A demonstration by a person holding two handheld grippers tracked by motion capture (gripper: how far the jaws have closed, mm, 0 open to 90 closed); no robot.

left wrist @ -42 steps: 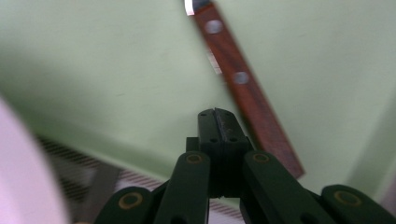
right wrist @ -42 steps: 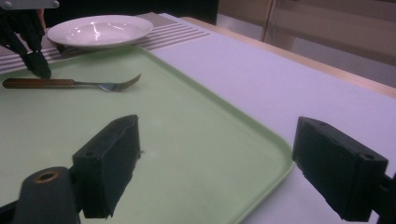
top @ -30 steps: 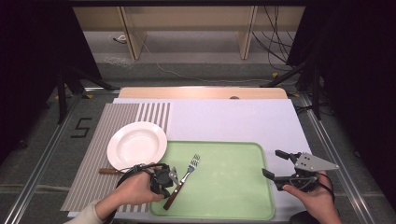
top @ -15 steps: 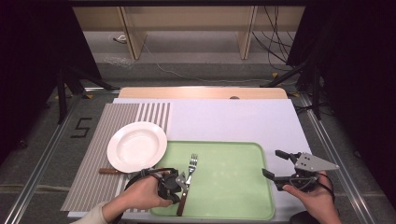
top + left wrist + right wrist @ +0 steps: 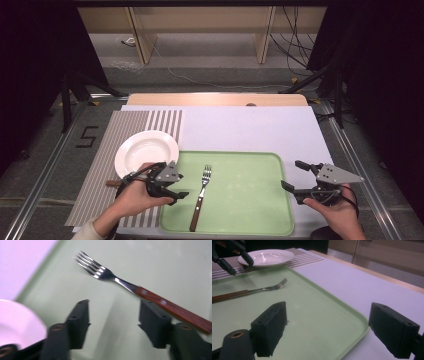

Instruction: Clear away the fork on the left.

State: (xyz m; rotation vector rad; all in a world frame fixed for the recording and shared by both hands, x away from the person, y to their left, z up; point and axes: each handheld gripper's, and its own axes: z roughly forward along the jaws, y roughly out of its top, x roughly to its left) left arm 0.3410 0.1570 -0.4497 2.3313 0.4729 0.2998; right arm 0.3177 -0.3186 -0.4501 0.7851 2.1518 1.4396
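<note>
Two grippers spread, empty | left gripper (image 5: 176,189) just left of fork (image 5: 200,199) on tray (image 5: 260,220) | right gripper (image 5: 295,176) well apart | risk: jaw nudging handle, skidding fork on smooth tray

The left gripper view is showing everything smeared by motion blur. Its plate (image 5: 17,322) is running off the left edge, reduced to a white curve behind the near jaw. The fork (image 5: 140,291) handle is passing behind the right jaw, its end sitting close to the right edge.

In the right gripper view, the fork's handle is getting cut off at the left edge, and the left gripper (image 5: 230,257) is lying partly outside the top left corner.

In the high view, something brown (image 5: 113,183) is peeking out beside the left hand (image 5: 132,197), too hidden to identify. The right hand (image 5: 337,212) is being cropped by the bottom edge.
</note>
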